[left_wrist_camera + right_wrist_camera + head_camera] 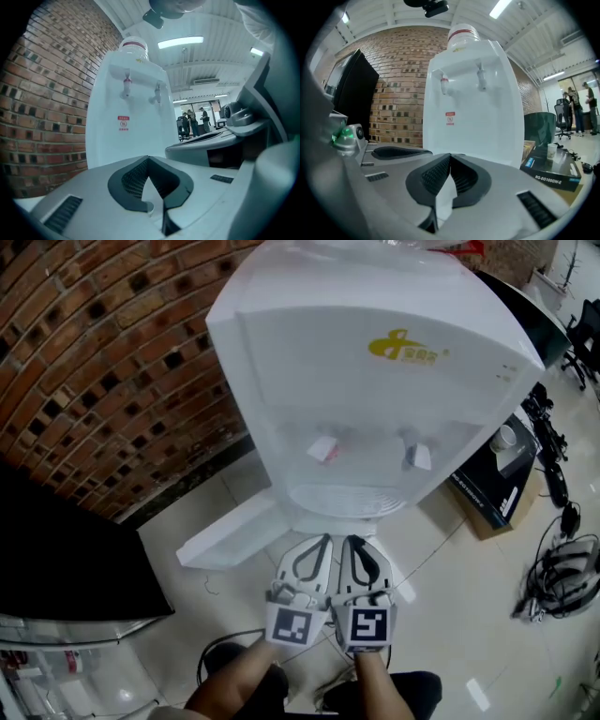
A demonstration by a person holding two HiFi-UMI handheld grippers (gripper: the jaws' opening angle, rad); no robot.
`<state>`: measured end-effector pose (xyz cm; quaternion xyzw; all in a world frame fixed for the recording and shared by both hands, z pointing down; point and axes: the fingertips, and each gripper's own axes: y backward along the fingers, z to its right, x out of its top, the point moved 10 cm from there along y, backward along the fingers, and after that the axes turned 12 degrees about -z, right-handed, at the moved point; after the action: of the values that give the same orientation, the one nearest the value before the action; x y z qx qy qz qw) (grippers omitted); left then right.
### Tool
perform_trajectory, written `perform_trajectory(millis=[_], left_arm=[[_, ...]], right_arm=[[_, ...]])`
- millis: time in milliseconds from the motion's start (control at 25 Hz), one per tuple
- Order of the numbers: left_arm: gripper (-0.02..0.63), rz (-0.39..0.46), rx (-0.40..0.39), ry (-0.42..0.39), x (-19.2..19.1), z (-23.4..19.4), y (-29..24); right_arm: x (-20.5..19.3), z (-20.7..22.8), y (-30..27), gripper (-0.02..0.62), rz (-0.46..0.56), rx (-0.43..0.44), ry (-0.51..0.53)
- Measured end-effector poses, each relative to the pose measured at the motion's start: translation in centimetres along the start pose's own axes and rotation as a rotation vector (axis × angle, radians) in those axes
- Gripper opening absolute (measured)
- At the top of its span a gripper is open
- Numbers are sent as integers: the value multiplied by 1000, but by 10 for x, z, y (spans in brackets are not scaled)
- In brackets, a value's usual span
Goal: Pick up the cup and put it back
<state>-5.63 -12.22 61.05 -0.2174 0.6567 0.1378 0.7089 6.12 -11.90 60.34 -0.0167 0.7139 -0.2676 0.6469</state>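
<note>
A white water dispenser stands in front of me, with a red tap and a grey tap above its drip tray. My left gripper and right gripper hang side by side just before the tray, both shut with nothing between the jaws. In the left gripper view the left gripper points at the dispenser. The right gripper does the same in its own view. A small white cup stands on a black box to the right, also visible as the cup.
A brick wall runs behind and to the left of the dispenser. A black panel stands at the left. Cables and headphones lie on the floor at the right. Several people stand far off.
</note>
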Motion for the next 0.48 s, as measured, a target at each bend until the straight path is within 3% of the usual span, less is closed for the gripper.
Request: perform_trajectory(millis=[480], left_arm=[[-6, -25, 60, -5, 195, -4, 54]], right_arm=[[174, -11, 98, 6, 26, 52, -26]])
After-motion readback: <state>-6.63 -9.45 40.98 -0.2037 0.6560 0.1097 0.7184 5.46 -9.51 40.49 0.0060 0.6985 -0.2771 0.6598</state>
